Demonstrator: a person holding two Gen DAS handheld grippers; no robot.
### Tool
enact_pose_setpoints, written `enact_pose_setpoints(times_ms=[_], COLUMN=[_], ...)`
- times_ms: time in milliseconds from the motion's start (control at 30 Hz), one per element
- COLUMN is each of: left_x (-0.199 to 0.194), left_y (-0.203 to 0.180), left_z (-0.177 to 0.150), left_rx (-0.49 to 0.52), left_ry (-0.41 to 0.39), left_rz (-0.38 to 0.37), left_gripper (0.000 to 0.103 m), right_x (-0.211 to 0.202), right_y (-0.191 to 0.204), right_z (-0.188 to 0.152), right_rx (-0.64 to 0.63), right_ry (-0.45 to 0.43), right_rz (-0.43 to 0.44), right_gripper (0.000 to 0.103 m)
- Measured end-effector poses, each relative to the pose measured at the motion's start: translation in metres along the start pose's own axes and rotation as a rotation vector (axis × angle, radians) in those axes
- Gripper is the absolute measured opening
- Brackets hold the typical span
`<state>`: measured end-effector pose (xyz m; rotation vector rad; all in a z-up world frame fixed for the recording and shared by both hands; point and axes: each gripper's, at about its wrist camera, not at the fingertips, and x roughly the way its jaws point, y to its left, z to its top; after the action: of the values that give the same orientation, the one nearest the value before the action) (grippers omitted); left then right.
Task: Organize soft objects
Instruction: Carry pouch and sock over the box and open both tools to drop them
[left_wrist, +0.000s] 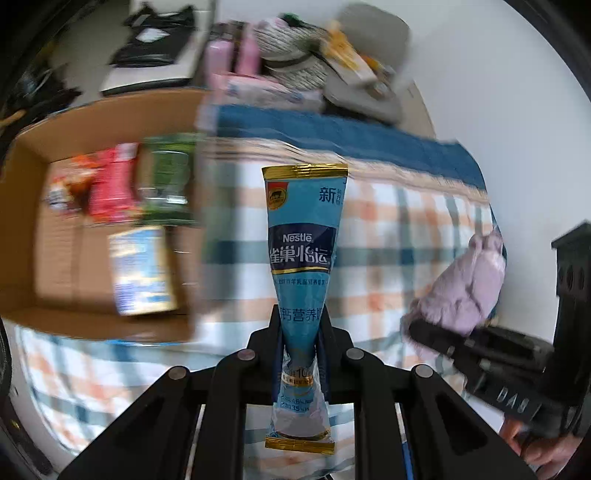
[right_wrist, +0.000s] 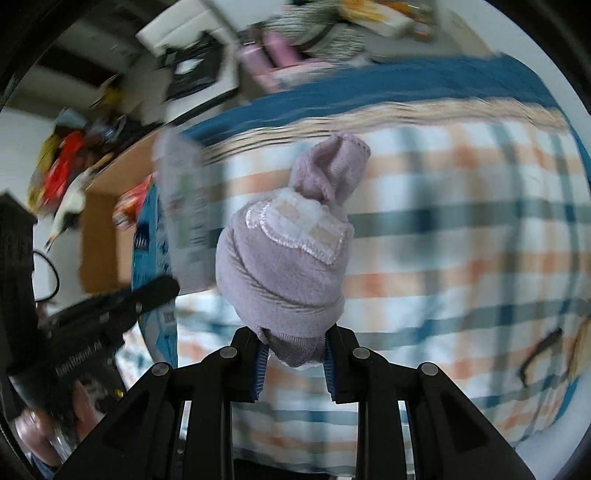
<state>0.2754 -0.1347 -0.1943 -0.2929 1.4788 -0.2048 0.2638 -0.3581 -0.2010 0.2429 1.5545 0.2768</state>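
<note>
My left gripper (left_wrist: 300, 332) is shut on a blue Nestle sachet (left_wrist: 303, 229) with gold ends and holds it upright above the plaid cloth (left_wrist: 406, 221). My right gripper (right_wrist: 293, 349) is shut on a lilac rolled sock bundle (right_wrist: 284, 254) with a white lace patch, held above the same cloth (right_wrist: 461, 229). The right gripper (left_wrist: 491, 365) with the lilac bundle (left_wrist: 461, 284) shows at the right of the left wrist view. The left gripper (right_wrist: 110, 310) with the sachet (right_wrist: 162, 229) shows at the left of the right wrist view.
An open cardboard box (left_wrist: 22, 229) at the left holds a red packet (left_wrist: 110, 184), a green packet (left_wrist: 168, 177) and a blue-yellow packet (left_wrist: 142, 269). Behind the cloth's blue edge lie pink items (left_wrist: 240, 55), striped fabric (left_wrist: 291, 48) and a grey hat (left_wrist: 369, 44).
</note>
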Motion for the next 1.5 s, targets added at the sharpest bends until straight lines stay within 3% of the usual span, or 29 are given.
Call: enact_pose_setpoints(times_ms=[267,567,800,1167,1267,1500], left_x=[-0.051,-0.036,-0.006,0.037,0.041,0.034], left_y=[0.122,0.241,0.287,0.296,0.296,0.290], left_z=[-0.006,0.004,0.019,0.040,0.041,0.040], left_rx=[-0.134,-0.326,-0.381,-0.314,-0.288,-0.248], left_ry=[-0.042,0.033,0.113,0.206,0.222,0.199], left_rz=[0.037,0.006,0.023,0.064,0.093,0.163], left_gripper=[0.013,0.013,0.013,0.014,0.016,0.029], right_x=[0.033,0.093,0.148,0.211,0.213,0.208], right_y=[0.143,0.257,0.285,0.292,0.289,0.288], right_z=[0.007,0.029,0.043,0.058,0.058,0.061], right_rx=[-0.138,-0.173,-0.157,-0.117,-0.117,-0.116], right_ry=[0.050,0.100,0.158,0.244,0.249,0.232], right_rz=[0.051,0.016,-0.023,-0.060,-0.071,-0.111], right_gripper=[0.027,0.027,0.027,0.029,0.033,0.062])
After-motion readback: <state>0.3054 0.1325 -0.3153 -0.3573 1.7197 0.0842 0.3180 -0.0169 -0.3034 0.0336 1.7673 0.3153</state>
